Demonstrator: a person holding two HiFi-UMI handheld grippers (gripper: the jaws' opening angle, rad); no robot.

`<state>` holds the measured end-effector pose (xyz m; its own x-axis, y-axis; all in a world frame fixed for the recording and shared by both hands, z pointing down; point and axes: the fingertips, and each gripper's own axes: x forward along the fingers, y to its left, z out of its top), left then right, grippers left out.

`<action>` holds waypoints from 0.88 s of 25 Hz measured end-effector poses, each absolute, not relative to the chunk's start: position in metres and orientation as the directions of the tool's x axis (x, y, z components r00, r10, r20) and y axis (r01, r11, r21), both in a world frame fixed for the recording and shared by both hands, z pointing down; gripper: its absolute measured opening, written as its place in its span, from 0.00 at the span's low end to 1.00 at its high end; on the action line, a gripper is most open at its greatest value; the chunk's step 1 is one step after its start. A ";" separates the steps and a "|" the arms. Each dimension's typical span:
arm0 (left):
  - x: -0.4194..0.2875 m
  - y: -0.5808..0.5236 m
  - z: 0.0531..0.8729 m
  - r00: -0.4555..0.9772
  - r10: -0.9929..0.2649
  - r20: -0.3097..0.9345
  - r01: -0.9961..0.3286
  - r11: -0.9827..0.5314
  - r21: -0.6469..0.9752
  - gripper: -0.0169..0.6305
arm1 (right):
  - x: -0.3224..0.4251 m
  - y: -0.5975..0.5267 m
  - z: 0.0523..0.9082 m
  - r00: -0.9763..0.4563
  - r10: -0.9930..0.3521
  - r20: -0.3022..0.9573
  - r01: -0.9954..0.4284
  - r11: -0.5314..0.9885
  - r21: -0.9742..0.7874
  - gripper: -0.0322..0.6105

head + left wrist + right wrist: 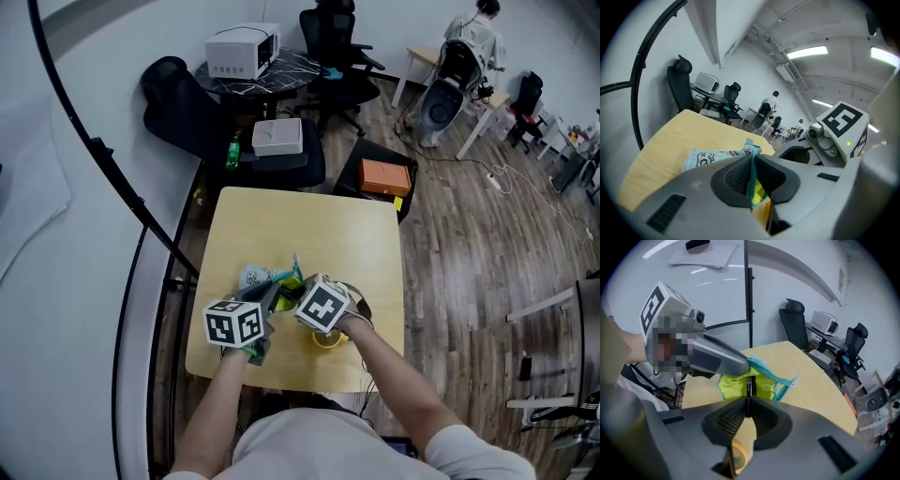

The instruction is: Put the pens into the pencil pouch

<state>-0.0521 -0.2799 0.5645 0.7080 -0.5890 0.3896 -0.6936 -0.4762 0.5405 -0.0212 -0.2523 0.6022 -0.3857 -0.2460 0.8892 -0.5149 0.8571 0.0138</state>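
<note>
A pale blue pencil pouch (255, 277) with a teal zipper lies on the wooden table (309, 234), its mouth held open. My left gripper (751, 171) is shut on the pouch's teal zipper edge (751, 164), and the printed side of the pouch (705, 158) stretches out beyond it. My right gripper (747, 411) is shut on a black pen (749, 389). The pen points into the pouch's yellow-lined opening (733, 384). My left gripper (723, 361) shows just above that opening. In the head view both marker cubes sit close together over the pouch.
A yellow round object (326, 339) lies on the table under my right hand. Beyond the table's far edge are a black bag with a white box (277, 137), an orange box (385, 175) and office chairs (335, 37). A black curved rail (122, 183) runs along the left.
</note>
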 end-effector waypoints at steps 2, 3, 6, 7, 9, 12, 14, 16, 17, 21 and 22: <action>-0.051 -0.280 0.563 0.713 -0.590 0.379 -0.684 -0.466 0.561 0.07 | -0.031 -0.256 0.604 -0.401 -0.251 0.881 -0.516 0.856 0.009 0.11; -0.052 -0.280 0.562 0.713 -0.591 0.376 -0.681 -0.458 0.571 0.07 | -0.034 -0.257 0.604 -0.404 -0.252 0.879 -0.516 0.856 0.008 0.11; -0.055 -0.278 0.561 0.721 -0.592 0.360 -0.659 -0.427 0.619 0.07 | -0.040 -0.259 0.605 -0.410 -0.256 0.875 -0.516 0.856 0.009 0.11; -0.055 -0.278 0.561 0.725 -0.592 0.352 -0.650 -0.419 0.635 0.07 | -0.041 -0.260 0.605 -0.413 -0.260 0.873 -0.516 0.856 0.011 0.11; -0.057 -0.277 0.560 0.729 -0.592 0.344 -0.640 -0.410 0.650 0.07 | -0.044 -0.261 0.607 -0.416 -0.270 0.868 -0.516 0.856 0.019 0.11; -0.062 -0.280 0.560 0.719 -0.603 0.346 -0.649 -0.405 0.644 0.07 | -0.048 -0.265 0.610 -0.424 -0.298 0.855 -0.525 0.851 0.036 0.11; -0.069 -0.285 0.562 0.705 -0.614 0.356 -0.665 -0.397 0.633 0.07 | -0.051 -0.271 0.610 -0.439 -0.329 0.836 -0.538 0.842 0.048 0.12; -0.073 -0.288 0.563 0.696 -0.622 0.358 -0.672 -0.390 0.630 0.07 | -0.053 -0.276 0.610 -0.468 -0.345 0.814 -0.552 0.833 0.036 0.13; -0.073 -0.290 0.563 0.693 -0.625 0.358 -0.674 -0.387 0.629 0.07 | -0.054 -0.277 0.610 -0.485 -0.349 0.802 -0.558 0.830 0.024 0.17; -0.067 -0.295 0.565 0.690 -0.627 0.363 -0.681 -0.392 0.619 0.07 | -0.048 -0.277 0.600 -0.536 -0.366 0.761 -0.581 0.814 -0.017 0.30; -0.066 -0.296 0.566 0.691 -0.624 0.365 -0.681 -0.395 0.616 0.07 | -0.043 -0.277 0.595 -0.545 -0.376 0.750 -0.592 0.806 -0.026 0.30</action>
